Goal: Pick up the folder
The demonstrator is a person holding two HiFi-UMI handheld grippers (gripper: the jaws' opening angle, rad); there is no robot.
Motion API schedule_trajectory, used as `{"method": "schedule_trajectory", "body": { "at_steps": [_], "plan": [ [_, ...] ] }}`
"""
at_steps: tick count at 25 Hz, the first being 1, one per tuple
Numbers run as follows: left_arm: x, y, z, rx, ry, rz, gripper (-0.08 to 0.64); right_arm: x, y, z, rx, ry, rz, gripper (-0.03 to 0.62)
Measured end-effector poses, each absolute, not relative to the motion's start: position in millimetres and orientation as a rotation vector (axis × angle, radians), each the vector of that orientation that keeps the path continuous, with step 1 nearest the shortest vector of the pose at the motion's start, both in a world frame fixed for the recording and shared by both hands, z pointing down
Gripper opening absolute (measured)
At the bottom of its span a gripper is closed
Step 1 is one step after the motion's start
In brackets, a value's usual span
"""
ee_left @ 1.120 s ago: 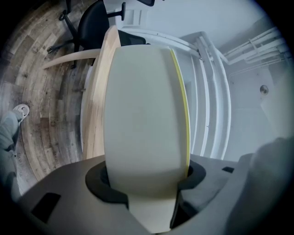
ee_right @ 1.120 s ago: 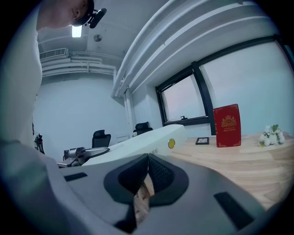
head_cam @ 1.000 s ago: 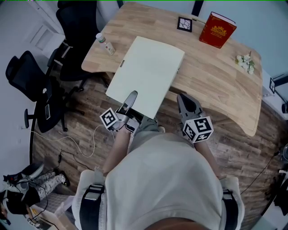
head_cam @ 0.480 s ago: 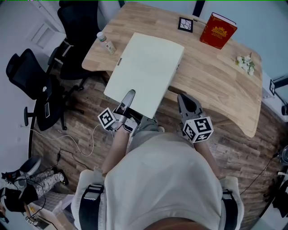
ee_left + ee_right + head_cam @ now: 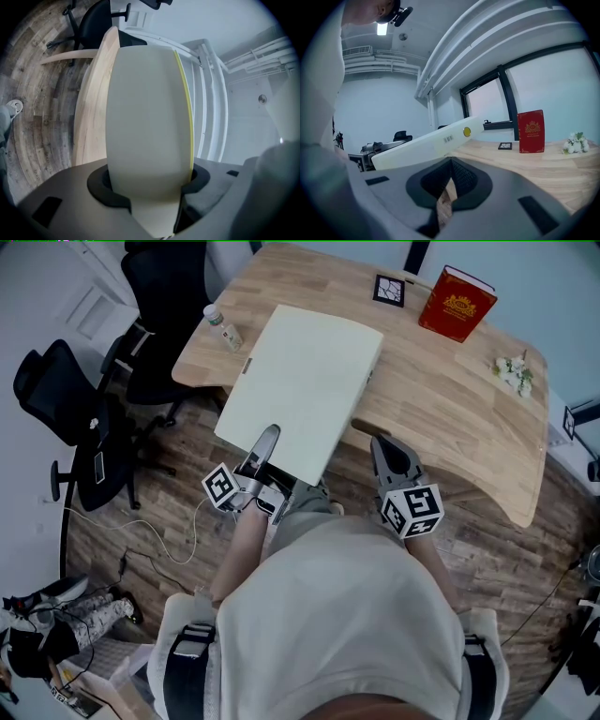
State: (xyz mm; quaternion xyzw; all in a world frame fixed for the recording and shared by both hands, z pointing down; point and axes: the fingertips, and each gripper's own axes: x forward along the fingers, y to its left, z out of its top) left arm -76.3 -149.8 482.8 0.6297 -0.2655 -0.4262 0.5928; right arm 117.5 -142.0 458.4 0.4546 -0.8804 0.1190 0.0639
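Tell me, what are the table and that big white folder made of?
The table looks like wood: pale, with grain lines and a smooth matte top. The folder is probably plastic: cream, smooth, stiff; it stays flat while tilted up off the table. Could be coated card.

The right gripper [image 5: 449, 164] has its dark jaws pressed together with nothing between them; only a thin slit of wood shows lower down. Just beyond them a white folder [image 5: 426, 143] slants upward to the right, a barcode label [image 5: 448, 138] and a yellow dot [image 5: 466, 131] on its edge. On the wooden table [image 5: 543, 173] stand an upright red book [image 5: 530, 131], a small black-framed card [image 5: 505, 146] just left of it, and white flowers [image 5: 575, 143] farther right.
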Motion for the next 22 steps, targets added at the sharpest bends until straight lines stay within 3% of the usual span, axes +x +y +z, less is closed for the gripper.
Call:
{"method": "schedule_trajectory", "body": {
  "at_steps": [22],
  "plan": [
    [-78.5,-152.7,486.0,1.458,-0.625,-0.994,0.282,113.7,-147.4,459.7,1.365,-2.67,0.355,0.017]
  ]
}}
